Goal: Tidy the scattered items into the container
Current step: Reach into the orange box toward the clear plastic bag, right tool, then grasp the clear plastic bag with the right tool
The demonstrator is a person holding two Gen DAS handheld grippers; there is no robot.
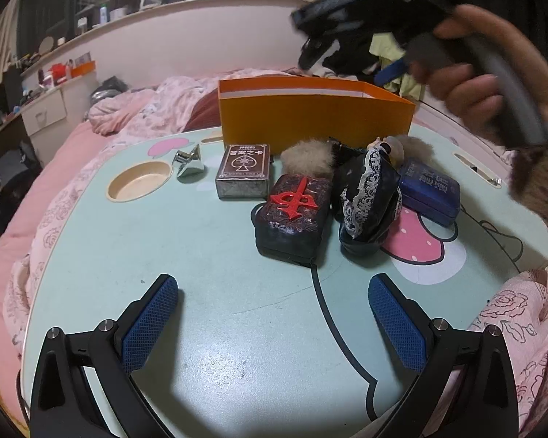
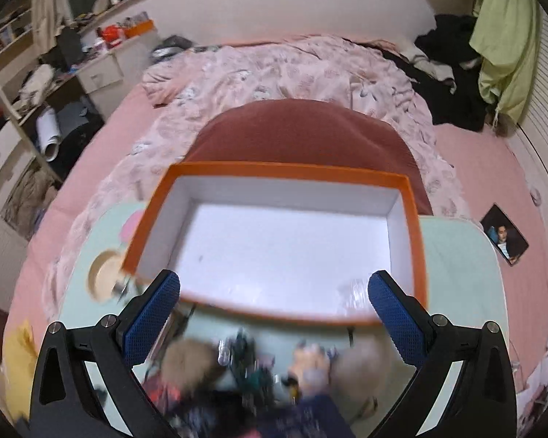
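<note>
In the left wrist view the left tool (image 1: pixel 273 314) sits at the bottom of the frame with its blue pads spread wide and nothing between them, low over the pale green counter (image 1: pixel 208 255).

The scattered items lie in a loose row across the middle of the frame, all on the counter in front of the orange box (image 1: pixel 316 118). From left to right:
- a small silver faceted object (image 1: pixel 189 163), beside the round recess (image 1: pixel 139 181) moulded into the counter
- a dark card box (image 1: pixel 243 169) with a spade emblem on its lid
- a dark block with a raised red character (image 1: pixel 293 215), with a beige fur pom (image 1: pixel 307 158) just behind it
- a black pouch trimmed in white lace (image 1: pixel 369 197), touching the block's right side
- a blue tin (image 1: pixel 430 191) at the far right, just behind the pouch

The right tool (image 1: pixel 350 36) appears blurred in the upper right of that frame, gripped by a hand (image 1: pixel 471 87), above the box.

In the right wrist view the right tool (image 2: pixel 273 310) is also spread wide with nothing held. The orange box (image 2: pixel 414 226) fills the centre of the frame, open-topped, its white interior bare. The items show only as a blur along the bottom edge, on the near side of the box. Behind the counter is a bed with a pink floral quilt (image 2: pixel 274 69).
</note>
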